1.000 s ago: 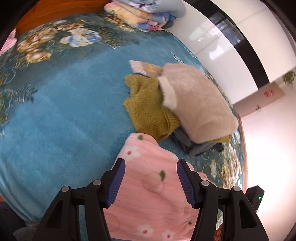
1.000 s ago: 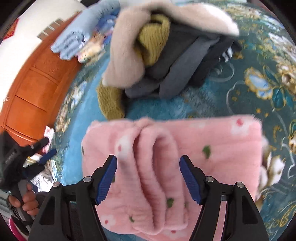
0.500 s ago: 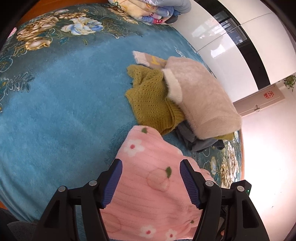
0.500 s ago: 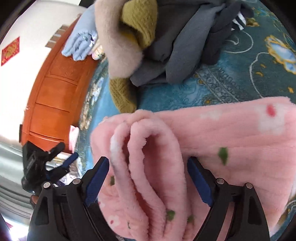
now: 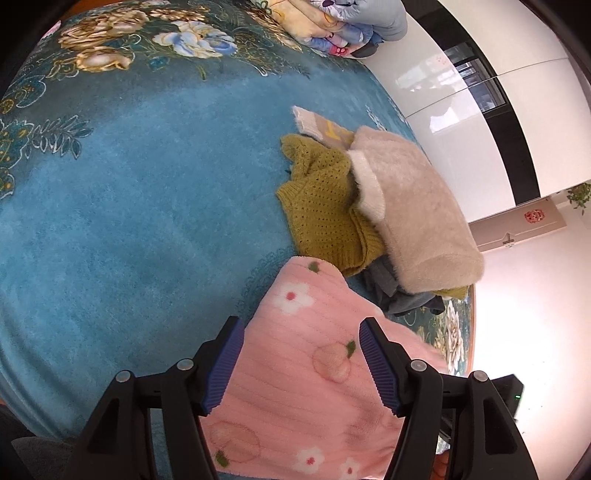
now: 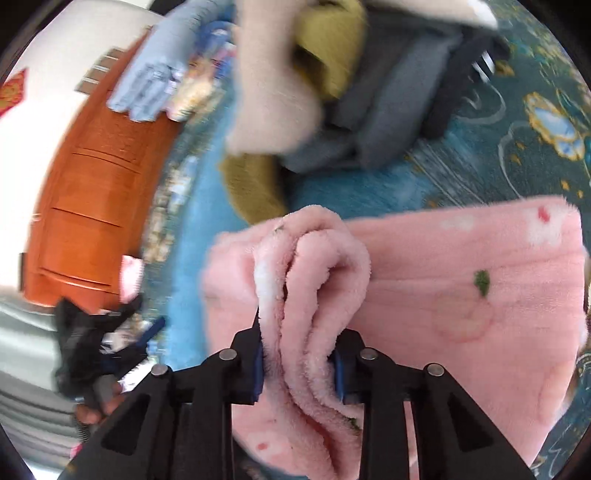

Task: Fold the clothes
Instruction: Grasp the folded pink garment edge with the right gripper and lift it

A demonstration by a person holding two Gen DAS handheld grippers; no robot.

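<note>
A pink fleece garment with flowers and peaches lies folded on the blue floral bedspread. My left gripper is open, its fingers either side of the pink fleece, above it. In the right wrist view my right gripper is shut on a bunched fold of the pink garment at its edge. The left gripper shows at the lower left of that view.
A pile of clothes lies just beyond the pink garment: a mustard knit sweater, a beige fleece on top, grey garments beneath. Folded bedding sits at the far bed edge. A wooden cabinet stands at left.
My right gripper has closed on the bunched fold of the pink garment; it was open around it before. My left gripper stays open over the garment, shifted slightly.
</note>
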